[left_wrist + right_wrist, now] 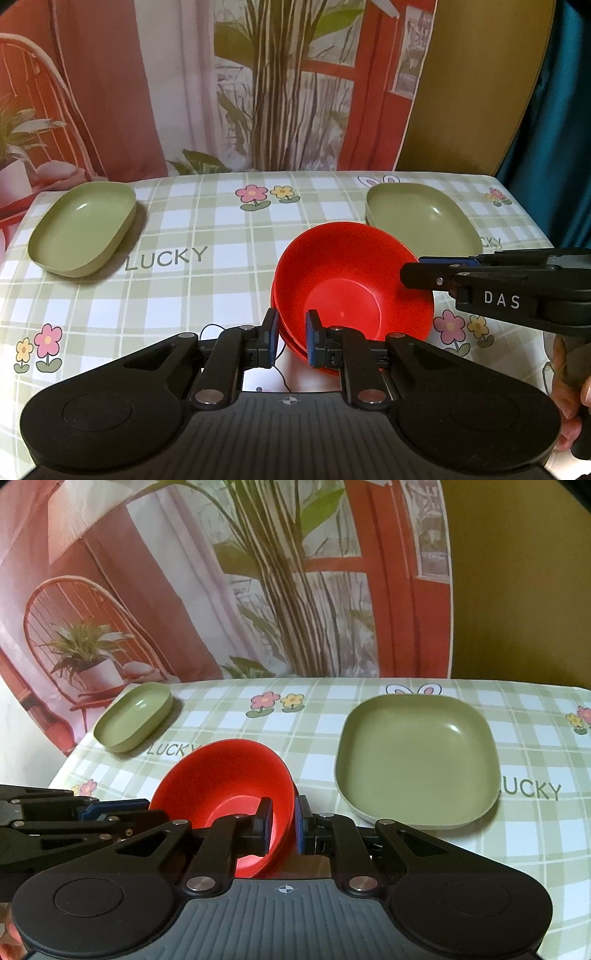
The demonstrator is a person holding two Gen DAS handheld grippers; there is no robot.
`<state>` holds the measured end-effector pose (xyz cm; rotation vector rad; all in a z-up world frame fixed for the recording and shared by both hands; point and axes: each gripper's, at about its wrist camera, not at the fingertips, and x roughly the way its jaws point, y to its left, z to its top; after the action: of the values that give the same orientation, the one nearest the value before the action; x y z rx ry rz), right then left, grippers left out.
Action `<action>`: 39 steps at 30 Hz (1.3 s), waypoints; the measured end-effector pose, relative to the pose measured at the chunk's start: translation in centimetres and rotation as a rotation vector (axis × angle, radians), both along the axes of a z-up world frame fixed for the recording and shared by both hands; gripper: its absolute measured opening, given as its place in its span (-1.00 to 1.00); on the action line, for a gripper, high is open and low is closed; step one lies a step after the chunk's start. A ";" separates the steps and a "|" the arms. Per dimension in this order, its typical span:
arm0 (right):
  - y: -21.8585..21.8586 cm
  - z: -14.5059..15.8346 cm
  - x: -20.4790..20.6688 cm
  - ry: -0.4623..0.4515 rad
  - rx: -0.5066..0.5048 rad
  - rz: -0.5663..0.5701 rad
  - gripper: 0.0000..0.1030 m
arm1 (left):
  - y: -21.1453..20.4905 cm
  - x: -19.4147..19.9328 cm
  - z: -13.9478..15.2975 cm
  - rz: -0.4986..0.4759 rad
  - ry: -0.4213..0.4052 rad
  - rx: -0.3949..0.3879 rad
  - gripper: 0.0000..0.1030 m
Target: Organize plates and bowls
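Nearest, the left gripper [291, 341] has its fingers pinched narrow on the near rim of the red bowls [351, 284], two nested, one inside the other. The right gripper [282, 821] clamps the rim on the opposite side in the same way. The stack hangs tilted just above the checked surface [221, 291]. Judging from this, uneven pull between the two holds could twist the thin rims, letting the inner bowl slide out or the stack slip free. Farther off, one green plate [417, 760] lies to the right and a second green plate [83, 229] far left. "LUCKY" is printed on the cloth, and "DAS" on the right gripper's arm.
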<state>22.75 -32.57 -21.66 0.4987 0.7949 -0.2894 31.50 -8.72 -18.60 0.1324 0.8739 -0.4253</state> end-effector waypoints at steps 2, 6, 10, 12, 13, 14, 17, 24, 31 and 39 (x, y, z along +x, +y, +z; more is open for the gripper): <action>0.0 0.0 -0.1 0.000 -0.001 0.003 -0.74 | -0.1 0.0 -0.2 0.000 0.002 0.001 -0.68; -0.1 0.1 -0.6 -0.003 -0.001 0.000 -0.71 | -0.1 0.1 -0.2 0.011 0.000 0.001 -0.68; -0.5 0.3 -1.4 -0.014 -0.004 -0.006 -0.70 | -0.3 0.2 0.3 0.024 -0.029 0.016 -0.67; -0.9 0.5 -2.0 -0.019 -0.013 -0.014 -0.70 | -0.4 0.2 0.7 0.030 -0.040 0.012 -0.67; -1.1 0.6 -2.2 -0.020 -0.019 -0.018 -0.70 | -0.6 0.3 0.9 0.032 -0.046 0.003 -0.67; -1.4 0.7 -2.5 -0.021 -0.025 -0.022 -0.70 | -0.7 0.3 1.2 0.034 -0.052 -0.006 -0.67; -2.5 0.9 -3.4 -0.025 -0.051 -0.041 -0.70 | -1.6 0.3 2.0 0.030 -0.076 -0.039 -0.67; -7.3 -0.2 -5.3 -0.008 -0.129 -0.142 -0.69 | -5.5 1.0 2.2 -0.023 -0.090 -0.058 -0.63; -11.3 -2.8 -6.0 0.015 -0.141 -0.223 -0.65 | -7.7 2.4 0.9 -0.028 -0.069 -0.085 -0.27; -12.7 -5.4 -5.2 0.034 -0.132 -0.226 -0.70 | -10.1 4.7 -0.9 -0.057 -0.025 -0.082 -0.27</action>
<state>17.59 -45.26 -27.03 0.4603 0.7471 -0.5576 36.18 -18.85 -19.50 0.0870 0.8281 -0.5112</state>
